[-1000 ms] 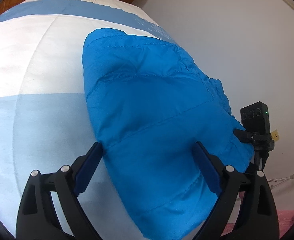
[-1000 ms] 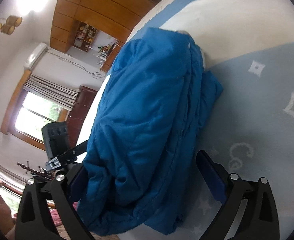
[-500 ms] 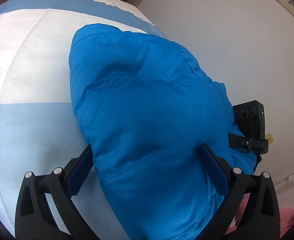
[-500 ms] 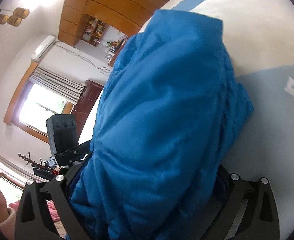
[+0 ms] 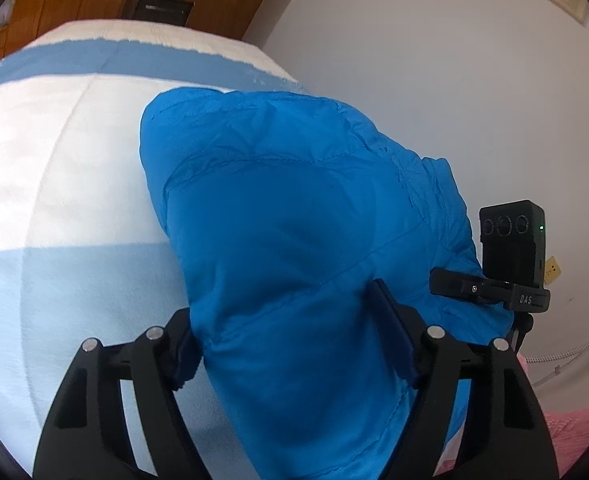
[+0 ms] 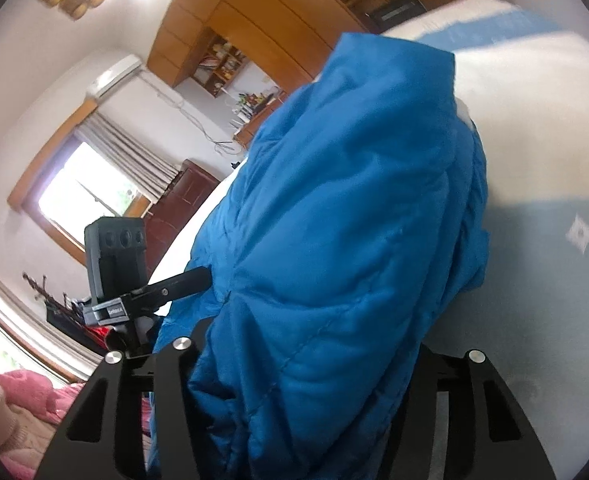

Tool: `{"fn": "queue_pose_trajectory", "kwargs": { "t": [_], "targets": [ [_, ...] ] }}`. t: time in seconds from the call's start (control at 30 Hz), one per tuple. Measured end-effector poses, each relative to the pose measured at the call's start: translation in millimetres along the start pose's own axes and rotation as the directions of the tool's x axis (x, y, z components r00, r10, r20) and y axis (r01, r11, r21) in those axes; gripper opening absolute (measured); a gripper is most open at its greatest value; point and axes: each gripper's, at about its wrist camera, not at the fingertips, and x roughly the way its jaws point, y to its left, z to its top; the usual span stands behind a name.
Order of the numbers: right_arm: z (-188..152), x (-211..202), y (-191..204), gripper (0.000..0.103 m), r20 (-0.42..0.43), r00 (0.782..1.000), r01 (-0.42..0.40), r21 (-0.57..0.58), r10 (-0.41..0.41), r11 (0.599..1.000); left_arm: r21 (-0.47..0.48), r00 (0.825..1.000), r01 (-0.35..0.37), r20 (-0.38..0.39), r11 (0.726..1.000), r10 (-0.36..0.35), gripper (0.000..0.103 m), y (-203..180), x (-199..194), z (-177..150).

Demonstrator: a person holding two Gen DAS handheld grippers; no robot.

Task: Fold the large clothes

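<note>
Nearest in the left wrist view, the left gripper [image 5: 290, 344] is clenched on the near hem of the blue padded jacket [image 5: 294, 220]; its two dark fingers press into the fabric from either side, and a thick fold bulges between them. In the right wrist view, the right gripper [image 6: 306, 364] likewise grasps the jacket [image 6: 346, 240], though the bunched cloth spills over both fingers and hides most of them, so only the black frame with its silver bolts shows.

The jacket is raised at its near end and slopes away onto the bed [image 5: 54, 208], where its far edge rests on the white band of the striped blue-and-white bedspread. The puffy bulk fills the middle of both views and blocks much of the bed behind it.

Just beside the jacket, a black camera on a stand [image 5: 510, 248] rises at the right in the left wrist view; the same device [image 6: 114, 256] stands at the left in the right wrist view, its clamp arm reaching toward the fabric. Pink cloth [image 6: 26, 396] lies near the lower left corner.

Farther off are a plain white wall [image 5: 434, 80], a curtained window [image 6: 82, 196], a wall air conditioner [image 6: 114, 74] and wooden cabinets [image 6: 254, 12] at the far end of the room.
</note>
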Motion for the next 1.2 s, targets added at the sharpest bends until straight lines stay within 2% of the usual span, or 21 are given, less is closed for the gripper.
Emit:
{"fn": "queue_pose_trajectory", "kwargs": {
  "t": [0.2, 0.3, 0.6, 0.77, 0.93, 1.03, 1.13, 1.2],
  "targets": [
    [26, 0, 20, 0.055, 0.014, 1.000, -0.018, -0.104, 0.020, 0.994, 0.026, 0.994, -0.042, 0.098, 0.999, 0.039, 0.073, 2, -29, 17],
    [46, 13, 23, 0.055, -0.003, 0.999, -0.038, -0.132, 0.038, 0.991, 0.020, 0.988, -0.078, 0.135, 0.997, 0.075, 0.073, 11, -37, 32],
    [132, 98, 14, 0.055, -0.087, 0.990, -0.124, -0.158, 0.112, 0.980, -0.047, 0.966, -0.165, 0.195, 0.985, 0.171, 0.073, 57, -44, 77],
    [161, 147, -8, 0.055, -0.134, 0.982, -0.151, -0.123, 0.135, 0.981, -0.093, 0.959, -0.200, 0.184, 0.975, 0.214, 0.073, 52, -55, 92],
    [168, 184, -34, 0.055, -0.178, 0.974, -0.154, -0.071, 0.139, 0.986, -0.137, 0.962, -0.210, 0.146, 0.968, 0.230, 0.073, 53, -60, 92],
    [159, 199, -46, 0.056, -0.203, 0.971, -0.141, -0.038, 0.130, 0.989, -0.157, 0.965, -0.219, 0.111, 0.963, 0.238, 0.073, 74, -49, 91],
    [155, 201, -53, 0.058, -0.199, 0.967, -0.163, -0.002, 0.160, 0.987, -0.129, 0.964, -0.223, 0.121, 0.966, 0.238, 0.074, 77, -52, 83],
    [154, 209, -52, 0.063, -0.203, 0.965, -0.164, 0.027, 0.166, 0.986, -0.125, 0.961, -0.237, 0.117, 0.963, 0.252, 0.076, 75, -44, 83]
  ]
}}
